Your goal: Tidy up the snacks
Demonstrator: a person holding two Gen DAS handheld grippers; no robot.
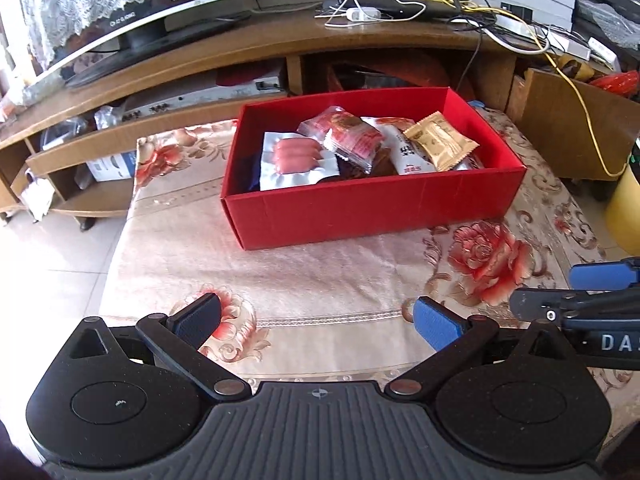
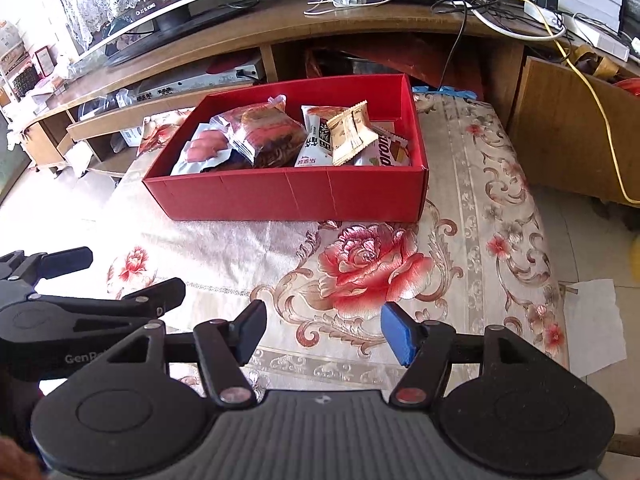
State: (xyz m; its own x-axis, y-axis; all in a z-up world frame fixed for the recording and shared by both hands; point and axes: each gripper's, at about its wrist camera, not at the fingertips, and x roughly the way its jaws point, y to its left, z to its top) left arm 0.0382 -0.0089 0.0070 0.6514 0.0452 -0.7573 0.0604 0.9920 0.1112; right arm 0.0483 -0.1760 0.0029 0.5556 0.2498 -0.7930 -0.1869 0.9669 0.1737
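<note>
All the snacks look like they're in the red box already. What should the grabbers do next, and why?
Probably just draw both back and stop. Every snack in view, like the sausage pack and the gold packet, lies inside the red box. The left gripper and right gripper are open and empty over bare tablecloth.

A home living room: a curved wooden TV stand carries a television under a lace cover, with a router and tangled cables to the television's right.
</note>
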